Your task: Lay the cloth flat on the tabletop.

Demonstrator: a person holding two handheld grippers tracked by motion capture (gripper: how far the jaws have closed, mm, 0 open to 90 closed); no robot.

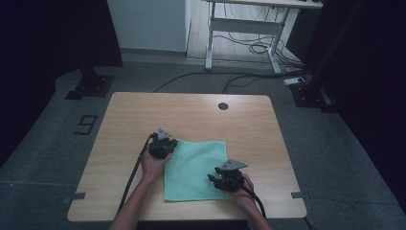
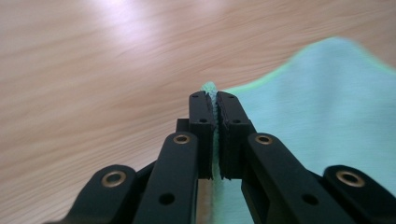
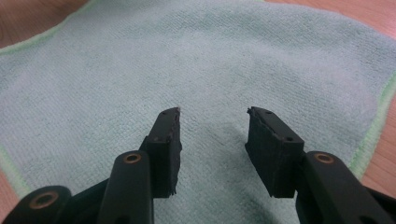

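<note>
Item under inspection: a light green cloth (image 1: 195, 170) lying flat on the wooden table (image 1: 124, 124), in the near half of the tabletop, roughly centred between the two hands. Its edges carry a brighter green stitched border, seen in both gripper views. No brand, tag or label can be read on the cloth.

Left gripper (image 1: 162, 144): positioned at the cloth's far-left corner. The left gripper view shows its jaws pressed together with the cloth's edge (image 2: 211, 93) pinched between them; a small tip of fabric protrudes beyond the jaw ends. The rest of the cloth spreads to the right of the jaws in that view, with bare wood to the left. The person's left hand (image 1: 152, 166) holds the gripper from behind, and its black cable (image 1: 131, 178) trails toward the table's near edge.

Right gripper (image 1: 225, 178): positioned at the cloth's near-right corner area. The right gripper view shows its jaws standing apart over the cloth (image 3: 205, 60), nothing between them. Whether the jaw tips touch the fabric cannot be determined.

Writing: a mark resembling the digit "9" (image 1: 86, 124), apparently of dark tape, lies on the grey floor to the left of the table. No other legible writing is observed.

Other features: a round dark hole (image 1: 223, 106) sits near the table's far edge.
</note>
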